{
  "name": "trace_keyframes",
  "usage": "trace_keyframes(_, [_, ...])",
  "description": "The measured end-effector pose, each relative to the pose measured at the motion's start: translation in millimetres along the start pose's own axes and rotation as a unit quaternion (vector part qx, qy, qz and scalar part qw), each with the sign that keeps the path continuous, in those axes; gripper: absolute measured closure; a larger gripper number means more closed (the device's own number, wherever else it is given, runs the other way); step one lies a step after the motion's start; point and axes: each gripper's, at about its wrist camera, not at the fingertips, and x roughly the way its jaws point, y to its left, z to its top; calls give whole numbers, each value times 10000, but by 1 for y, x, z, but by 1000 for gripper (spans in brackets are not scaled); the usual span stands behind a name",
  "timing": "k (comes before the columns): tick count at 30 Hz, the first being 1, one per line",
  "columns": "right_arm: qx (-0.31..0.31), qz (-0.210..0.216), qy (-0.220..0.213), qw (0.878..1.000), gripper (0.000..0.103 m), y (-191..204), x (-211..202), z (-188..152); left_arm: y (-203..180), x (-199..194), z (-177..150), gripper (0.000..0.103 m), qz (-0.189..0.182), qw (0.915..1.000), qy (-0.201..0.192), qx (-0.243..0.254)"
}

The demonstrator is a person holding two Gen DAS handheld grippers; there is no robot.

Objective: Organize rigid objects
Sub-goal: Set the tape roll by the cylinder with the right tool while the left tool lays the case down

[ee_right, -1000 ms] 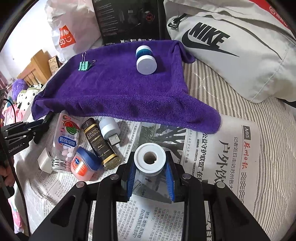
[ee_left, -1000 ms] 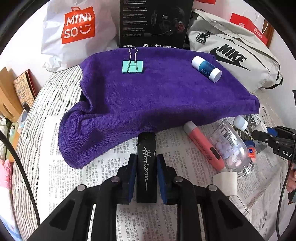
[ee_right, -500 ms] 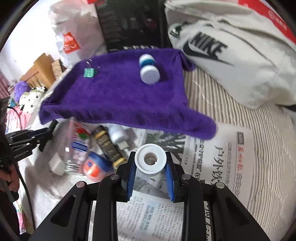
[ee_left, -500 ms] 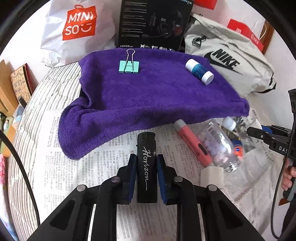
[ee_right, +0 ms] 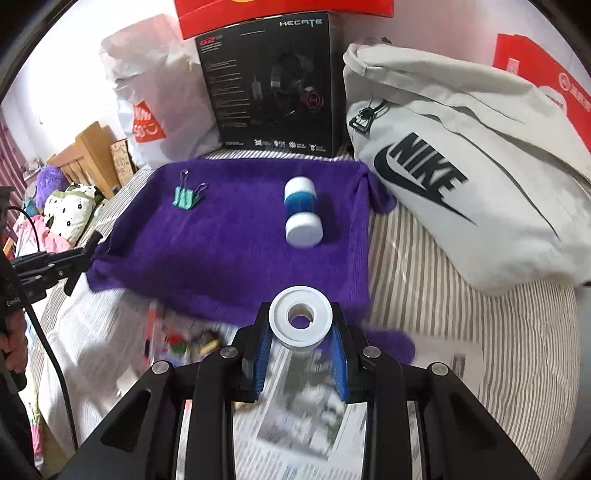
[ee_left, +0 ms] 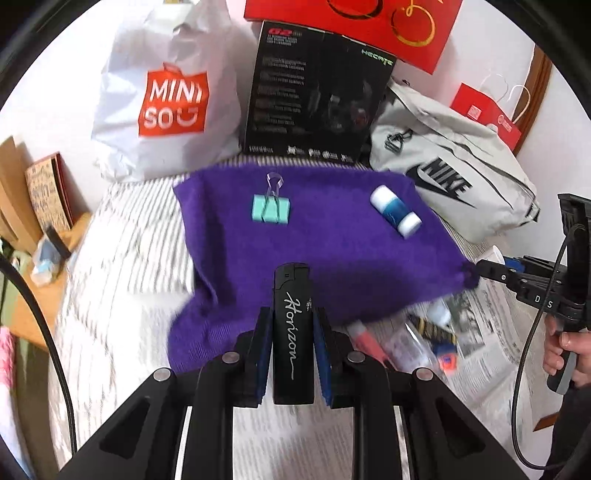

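My left gripper (ee_left: 291,328) is shut on a black lighter (ee_left: 293,332) marked "Horizon", held in the air over the near edge of the purple towel (ee_left: 332,251). My right gripper (ee_right: 301,332) is shut on a white ring-shaped spool (ee_right: 300,317), lifted above the towel's (ee_right: 229,236) front edge. On the towel lie a teal binder clip (ee_left: 270,208) (ee_right: 186,196) and a blue-and-white tube (ee_left: 395,216) (ee_right: 301,216). Left on the newspaper (ee_left: 491,347) are a coral tube (ee_left: 365,341), a clear bottle (ee_left: 410,343) and other small items, blurred.
Behind the towel stand a white Miniso bag (ee_left: 166,96), a black headset box (ee_left: 314,99) and a grey Nike bag (ee_left: 450,177) (ee_right: 461,158). A red box (ee_left: 354,22) tops the headset box. A striped bed cover (ee_right: 461,295) lies under everything. A hand (ee_left: 569,354) holds the right gripper's handle.
Both grippers have risen and moved forward toward the towel with their objects still held. The pile of small items on the newspaper has dropped lower in both views.
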Motion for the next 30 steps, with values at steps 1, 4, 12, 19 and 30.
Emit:
trace_keyframes(1, [15,-13,-4,10000,74,-2,5,6,1,3,5,82,12,10000,13,16])
trace_keyframes(4, [79,51,25,10000,74,-5,19,20,7,17,22,82,61,10000,25,-14])
trace_keyframes(12, [-111,5,366,9993,74,1,67,37,17,61,55,82,205,9995,190,-153])
trace_keyframes(19, [-284,-168,531,9980,74,4,89,36,33,93,68,82,366,9980,397,-329])
trace_keyframes(30, [-376,-203,488,9979,73,6,100,33,30,123,74,82,699,9958,577,-112])
